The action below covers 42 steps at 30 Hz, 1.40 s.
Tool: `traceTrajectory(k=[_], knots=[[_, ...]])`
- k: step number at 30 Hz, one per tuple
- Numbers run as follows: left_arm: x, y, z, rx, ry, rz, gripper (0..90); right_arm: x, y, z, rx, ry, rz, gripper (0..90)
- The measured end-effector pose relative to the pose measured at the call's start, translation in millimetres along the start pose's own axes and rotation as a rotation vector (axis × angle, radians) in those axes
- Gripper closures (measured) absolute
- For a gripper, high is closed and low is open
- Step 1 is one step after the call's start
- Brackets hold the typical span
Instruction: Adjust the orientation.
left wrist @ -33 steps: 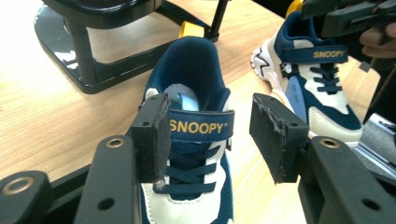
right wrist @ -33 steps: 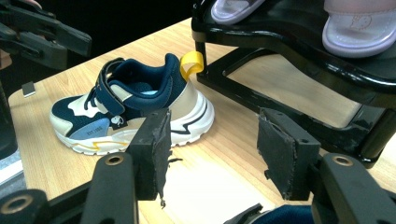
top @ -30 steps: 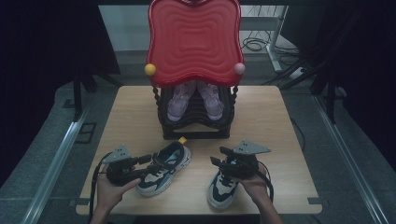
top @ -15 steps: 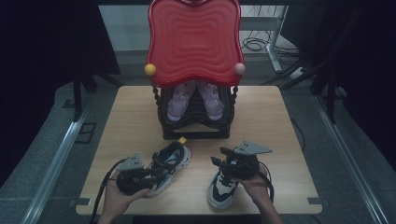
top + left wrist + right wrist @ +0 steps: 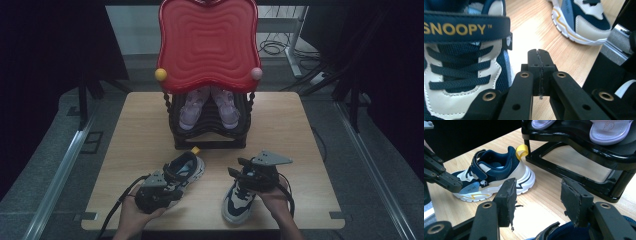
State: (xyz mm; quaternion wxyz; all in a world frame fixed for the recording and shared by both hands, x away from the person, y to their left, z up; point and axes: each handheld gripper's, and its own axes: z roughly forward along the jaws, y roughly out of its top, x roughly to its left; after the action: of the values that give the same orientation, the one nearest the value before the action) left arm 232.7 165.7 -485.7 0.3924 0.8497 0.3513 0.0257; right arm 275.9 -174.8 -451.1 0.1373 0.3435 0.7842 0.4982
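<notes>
The left gripper (image 5: 539, 58) has its two black jaws pressed flat together, pad against pad, with nothing between them; they have just been closing. In the left gripper view the closed tips sit just beside the inner flank of a navy, cream and light-blue child's sneaker with a strap lettered SNOOPY (image 5: 461, 62), apart from its upper. In the high view this left sneaker (image 5: 184, 170) lies on the light wooden table top (image 5: 135, 130), toe toward the person and its yellow heel loop (image 5: 196, 150) toward the rack, with the left gripper (image 5: 161, 186) over its toe end.

The right gripper (image 5: 537, 198) has its jaws spread wide, the pads well apart and pressing on nothing. Below them the collar of the matching second navy and cream sneaker (image 5: 564, 232) shows at the bottom edge. In the high view this right sneaker (image 5: 239, 199) lies on the table, toe toward the person, with the right gripper (image 5: 252, 176) above its heel half.

Beyond both sneakers stands a black tiered shoe rack (image 5: 210, 127) with a red wavy top panel (image 5: 207, 42). A pair of pale lilac sandals (image 5: 207, 107) rests on one of its shelves.
</notes>
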Motion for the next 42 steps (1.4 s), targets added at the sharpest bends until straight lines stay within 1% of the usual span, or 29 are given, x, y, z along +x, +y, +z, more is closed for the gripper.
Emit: traceTrajectory(k=[2,6,10,13,14,18,19,21,22,30,35,38,40,42], knots=[[0.5,-0.6,2.1,0.016,0.011,-0.001,90.0,-0.4,-0.3,0.8,0.001,-0.001,-0.005,47.2],[2.9,-1.6,5.7,0.041,0.017,-0.003,90.0,-0.7,-1.1,2.2,0.006,-0.002,-0.001,47.1],[3.9,-3.3,10.0,0.062,0.012,-0.017,90.0,-1.6,-1.3,3.2,0.013,-0.006,-0.004,46.2],[3.4,-4.4,15.2,0.087,0.009,-0.015,90.0,-4.2,0.0,1.0,0.005,-0.016,0.005,46.1],[4.0,-4.9,16.8,0.097,0.016,-0.011,90.0,-5.1,0.3,0.2,-0.003,-0.015,0.006,46.1],[8.2,-8.4,21.8,0.126,0.027,-0.025,90.0,-7.7,0.8,-2.6,-0.011,-0.023,0.01,46.1],[8.8,-9.3,22.5,0.129,0.031,-0.032,90.0,-8.2,1.1,-3.0,-0.012,-0.024,0.012,46.1],[11.9,-11.1,22.6,0.129,0.009,-0.046,90.0,-8.7,1.7,-3.7,-0.015,-0.024,0.014,46.1],[12.6,-11.2,22.3,0.133,0.007,-0.046,90.0,-8.9,1.8,-4.0,-0.016,-0.024,0.013,46.1],[23.1,-14.7,17.5,0.154,0.013,-0.06,90.0,-9.8,1.8,-5.5,-0.018,-0.031,0.013,46.1],[32.2,-17.0,13.5,0.147,0.012,-0.083,90.0,-9.7,1.3,-5.9,-0.018,-0.034,0.011,46.2],[37.7,-18.9,11.0,0.135,0.002,-0.104,90.0,-10.3,1.5,-6.1,-0.02,-0.037,0.013,46.1],[40.8,-19.8,9.5,0.132,0.006,-0.107,90.0,-10.9,1.2,-5.6,-0.018,-0.039,0.012,46.1],[42.6,-20.6,8.5,0.125,0.01,-0.119,90.0,-10.8,0.9,-5.2,-0.015,-0.036,0.016,46.1]])
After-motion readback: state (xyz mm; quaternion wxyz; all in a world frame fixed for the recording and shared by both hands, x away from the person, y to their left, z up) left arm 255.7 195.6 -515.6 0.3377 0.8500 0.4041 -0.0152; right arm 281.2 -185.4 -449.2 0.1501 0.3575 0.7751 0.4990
